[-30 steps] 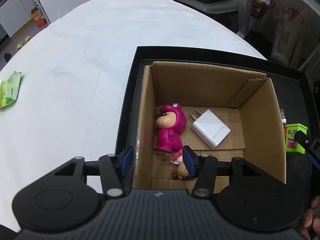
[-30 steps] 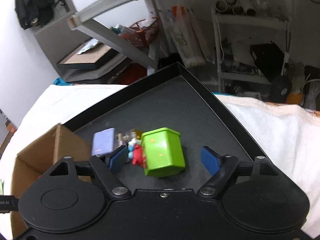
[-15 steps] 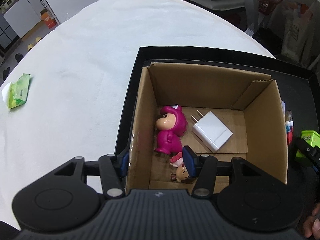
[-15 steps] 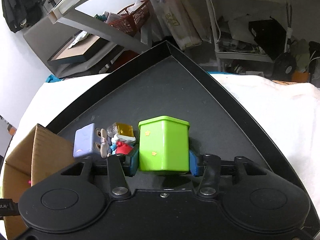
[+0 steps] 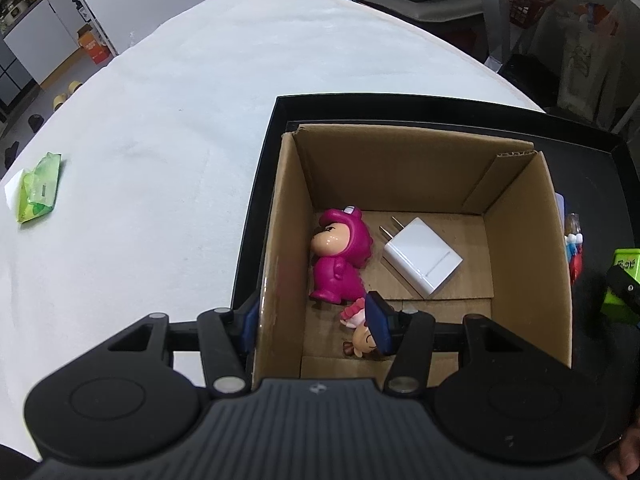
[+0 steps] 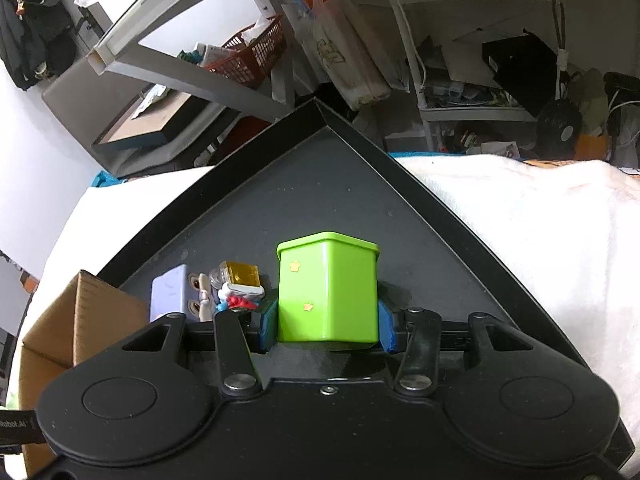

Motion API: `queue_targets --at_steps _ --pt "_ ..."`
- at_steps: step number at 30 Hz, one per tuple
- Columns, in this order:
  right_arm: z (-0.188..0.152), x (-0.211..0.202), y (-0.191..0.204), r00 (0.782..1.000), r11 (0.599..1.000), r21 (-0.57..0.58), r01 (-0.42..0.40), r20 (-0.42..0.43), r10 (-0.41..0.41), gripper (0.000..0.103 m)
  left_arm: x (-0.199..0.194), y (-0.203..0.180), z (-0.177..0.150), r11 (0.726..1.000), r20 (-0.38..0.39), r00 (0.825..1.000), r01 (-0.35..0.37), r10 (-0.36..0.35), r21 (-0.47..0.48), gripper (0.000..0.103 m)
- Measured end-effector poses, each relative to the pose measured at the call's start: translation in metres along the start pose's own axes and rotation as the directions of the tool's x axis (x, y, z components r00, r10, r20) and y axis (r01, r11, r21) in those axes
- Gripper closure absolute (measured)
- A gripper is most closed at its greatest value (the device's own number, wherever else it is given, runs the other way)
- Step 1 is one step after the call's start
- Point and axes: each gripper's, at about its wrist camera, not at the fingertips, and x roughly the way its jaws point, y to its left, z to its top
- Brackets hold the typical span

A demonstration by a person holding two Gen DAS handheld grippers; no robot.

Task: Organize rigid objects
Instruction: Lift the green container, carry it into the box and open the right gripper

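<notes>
1. The left gripper [image 5: 316, 324] straddles the left wall of the open brown corrugated cardboard box [image 5: 528, 264]: one blue pad is outside it, the other inside. The jaws stand about half open; whether they pinch the wall I cannot tell.
2. Just beyond the inner pad lie a small glossy doll head with a pink bow [image 5: 362, 338], a magenta hooded plastic figurine [image 5: 340, 256] and a white smooth square plug adapter [image 5: 422, 256].
3. The right gripper [image 6: 326, 326] has its blue pads pressed on both smooth sides of the lime-green square plastic tub with gold stars [image 6: 328, 292], which stands on the matte black tray [image 6: 360, 184].
4. Left of those fingers sit a lilac block [image 6: 170, 294] and a tiny amber-topped toy [image 6: 240, 284].
5. Grasp looks made; next comes a level lift, then carrying it left into the box.
</notes>
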Motion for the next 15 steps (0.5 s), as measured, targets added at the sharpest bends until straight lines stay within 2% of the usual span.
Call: queue_targets --at_steps 9,15 --pt "0.003 -0.025 0.014 0.999 0.998 -0.063 -0.010 0.052 0.013 0.056 0.001 0.005 -0.001 0.999 0.008 0.999 0.043 -0.043 0.010 0.050" --pt "0.008 -0.046 0.026 0.996 0.994 -0.106 0.012 0.091 -0.003 0.056 0.002 0.013 0.000 0.997 0.007 0.997 0.078 -0.078 -0.010 0.051"
